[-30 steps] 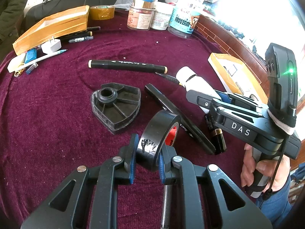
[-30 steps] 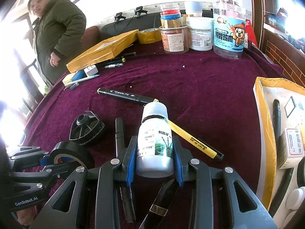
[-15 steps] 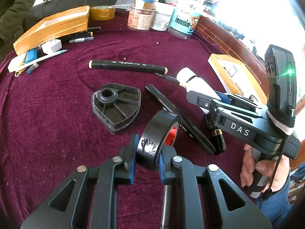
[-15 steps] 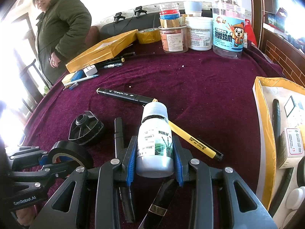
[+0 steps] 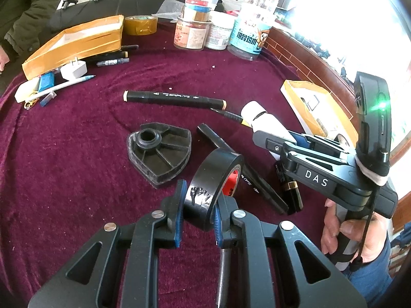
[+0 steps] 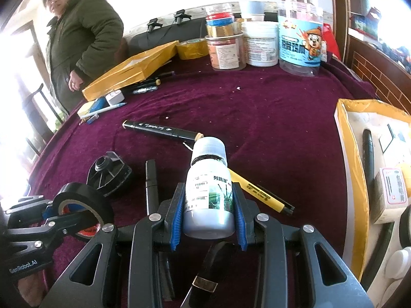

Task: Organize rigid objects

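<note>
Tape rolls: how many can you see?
2. A black tape roll is clamped in the left gripper; a yellow tape roll sits at the table's far edge. Others may hide behind the jars.

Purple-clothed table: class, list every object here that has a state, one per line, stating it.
Black tape roll: upright, clamped by left hand-held gripper.
White capped bottle: closed, clamped by right hand-held gripper.
Black marker: capped, lying flat.
Yellow pen: lying flat.

Maroon tablecloth (image 5: 77, 154), black tape roll (image 5: 210, 179), white bottle (image 6: 208, 192)
</note>
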`<state>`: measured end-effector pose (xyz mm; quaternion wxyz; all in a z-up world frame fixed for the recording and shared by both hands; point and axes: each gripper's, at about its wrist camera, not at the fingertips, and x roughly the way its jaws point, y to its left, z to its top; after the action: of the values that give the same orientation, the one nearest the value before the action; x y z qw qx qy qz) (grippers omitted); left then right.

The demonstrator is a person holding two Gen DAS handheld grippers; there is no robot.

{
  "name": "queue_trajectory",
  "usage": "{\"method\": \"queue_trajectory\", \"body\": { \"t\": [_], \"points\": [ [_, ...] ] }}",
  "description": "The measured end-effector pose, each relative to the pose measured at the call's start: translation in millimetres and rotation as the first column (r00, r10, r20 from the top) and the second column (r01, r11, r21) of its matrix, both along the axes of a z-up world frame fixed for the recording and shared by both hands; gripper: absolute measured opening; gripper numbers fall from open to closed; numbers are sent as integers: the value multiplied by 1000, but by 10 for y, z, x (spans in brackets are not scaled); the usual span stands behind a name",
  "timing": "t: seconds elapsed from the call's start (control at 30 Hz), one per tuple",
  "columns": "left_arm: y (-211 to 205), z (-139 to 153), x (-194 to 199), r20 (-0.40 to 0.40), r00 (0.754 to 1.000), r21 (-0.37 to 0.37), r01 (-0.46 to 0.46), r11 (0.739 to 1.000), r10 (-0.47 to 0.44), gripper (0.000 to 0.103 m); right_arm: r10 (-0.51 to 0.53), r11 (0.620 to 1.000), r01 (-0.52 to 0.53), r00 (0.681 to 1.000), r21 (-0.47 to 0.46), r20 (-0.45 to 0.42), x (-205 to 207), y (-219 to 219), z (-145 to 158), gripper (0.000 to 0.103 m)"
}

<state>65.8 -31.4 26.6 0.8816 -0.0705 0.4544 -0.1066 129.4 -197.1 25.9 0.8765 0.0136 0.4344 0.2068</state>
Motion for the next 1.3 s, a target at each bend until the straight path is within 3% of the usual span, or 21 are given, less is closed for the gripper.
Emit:
{"method": "queue_trajectory", "body": {
  "t": [0.2,0.53,0.8,0.97,1.13,1.3],
  "points": [
    [8,25,-25,20,1000,-4,-2,1000,2,16,-46,996,47,999,72,-14,-113,-102,83,30],
    [-25,78,-100,47,999,-13,24,1000,-23,16,-90,992,90,996,91,-7,-557,-216,224,30],
    [-159,200,-185,31,998,-25,63,998,-62,16,-143,982,138,989,125,26,-833,-599,461,30],
    [-526,432,-207,34,990,-38,141,989,-140,16,-223,969,214,973,121,59,-858,-1094,635,30],
    [-1187,622,-81,20,966,-52,260,964,-259,16,-311,950,307,948,61,68,-669,-1595,741,30],
    [-1832,525,80,-22,933,-77,356,931,-358,16,-365,931,365,930,-4,43,-316,-1952,725,30]
  ]
}}
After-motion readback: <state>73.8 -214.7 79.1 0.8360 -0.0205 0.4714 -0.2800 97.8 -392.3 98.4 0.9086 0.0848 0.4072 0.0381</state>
